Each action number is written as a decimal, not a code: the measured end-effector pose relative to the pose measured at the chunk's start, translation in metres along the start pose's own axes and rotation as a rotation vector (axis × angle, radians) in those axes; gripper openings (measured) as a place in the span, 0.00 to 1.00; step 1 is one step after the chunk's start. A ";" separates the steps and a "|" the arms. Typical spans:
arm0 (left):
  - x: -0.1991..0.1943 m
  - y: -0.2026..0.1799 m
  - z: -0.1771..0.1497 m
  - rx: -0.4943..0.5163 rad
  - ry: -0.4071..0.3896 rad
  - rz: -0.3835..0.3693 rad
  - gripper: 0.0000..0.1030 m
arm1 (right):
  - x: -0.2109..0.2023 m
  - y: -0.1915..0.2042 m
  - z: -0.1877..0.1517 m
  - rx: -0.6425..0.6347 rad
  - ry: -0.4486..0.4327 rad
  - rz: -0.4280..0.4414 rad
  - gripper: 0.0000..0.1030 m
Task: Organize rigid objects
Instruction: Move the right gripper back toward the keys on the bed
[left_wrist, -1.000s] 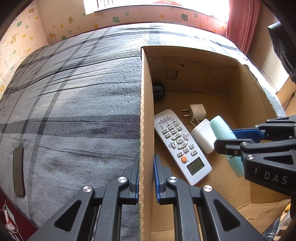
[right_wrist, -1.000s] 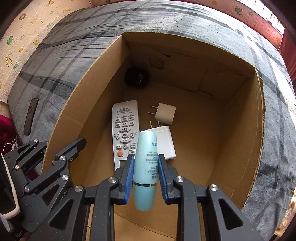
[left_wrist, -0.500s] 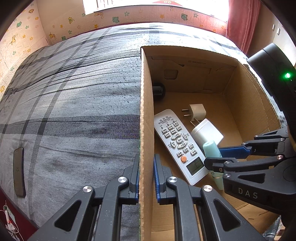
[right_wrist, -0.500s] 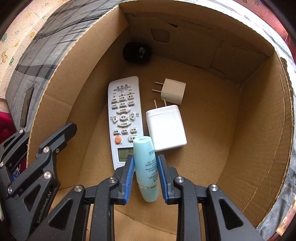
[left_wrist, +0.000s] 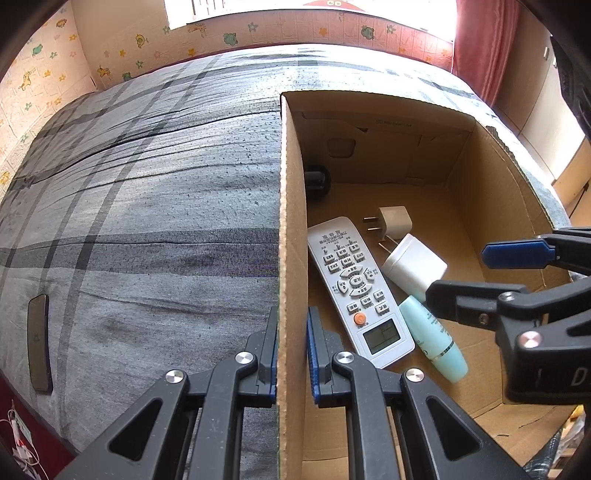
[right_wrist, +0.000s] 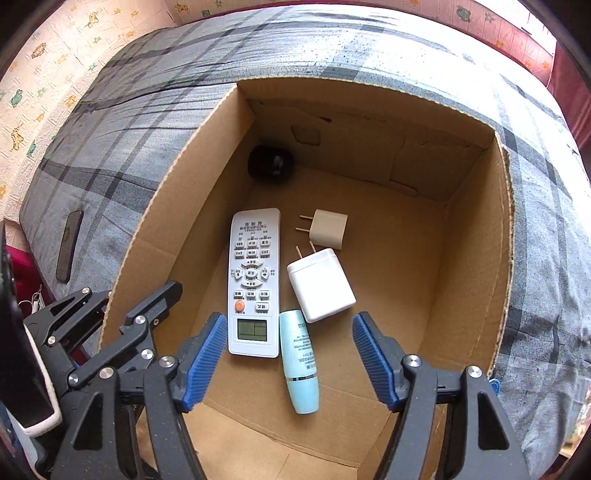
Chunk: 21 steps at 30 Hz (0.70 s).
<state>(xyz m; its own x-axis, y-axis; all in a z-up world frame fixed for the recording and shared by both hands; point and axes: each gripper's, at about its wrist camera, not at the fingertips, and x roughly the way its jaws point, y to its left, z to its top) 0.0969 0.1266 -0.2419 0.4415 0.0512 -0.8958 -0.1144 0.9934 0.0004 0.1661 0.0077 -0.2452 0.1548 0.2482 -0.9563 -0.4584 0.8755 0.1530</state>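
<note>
A cardboard box (right_wrist: 177, 206) stands on the bed. On its floor lie a white remote (right_wrist: 254, 280), a large white charger (right_wrist: 320, 284), a small beige plug (right_wrist: 328, 229), a black round object (right_wrist: 271, 164) in the far corner and a light blue tube (right_wrist: 298, 360). My right gripper (right_wrist: 290, 354) is open and empty above the tube; it also shows in the left wrist view (left_wrist: 480, 275). My left gripper (left_wrist: 291, 350) is shut on the box's left wall (left_wrist: 291, 236). The tube (left_wrist: 432, 338) lies beside the remote (left_wrist: 358, 288).
The box sits on a grey plaid bedspread (left_wrist: 147, 206). A dark flat phone-like object (left_wrist: 38, 341) lies near the bed's left edge, also in the right wrist view (right_wrist: 68, 245). Patterned walls and a red curtain (left_wrist: 484, 48) stand behind the bed.
My right gripper opened and let go of the light blue tube, which now lies on the box floor. The gripper has risen a little. My left gripper has not moved.
</note>
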 end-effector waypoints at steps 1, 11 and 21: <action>0.000 0.000 0.000 -0.002 0.000 0.000 0.13 | -0.005 0.000 0.000 0.006 -0.010 -0.007 0.75; 0.001 0.000 -0.001 0.000 0.000 0.004 0.13 | -0.059 0.004 -0.005 0.009 -0.114 -0.024 0.91; 0.000 -0.002 -0.001 0.004 0.000 0.012 0.13 | -0.097 -0.016 -0.015 -0.003 -0.220 -0.085 1.00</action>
<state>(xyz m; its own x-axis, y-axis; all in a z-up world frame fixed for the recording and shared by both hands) 0.0965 0.1250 -0.2423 0.4401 0.0633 -0.8957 -0.1164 0.9931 0.0130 0.1449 -0.0366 -0.1582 0.3803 0.2584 -0.8881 -0.4382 0.8959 0.0730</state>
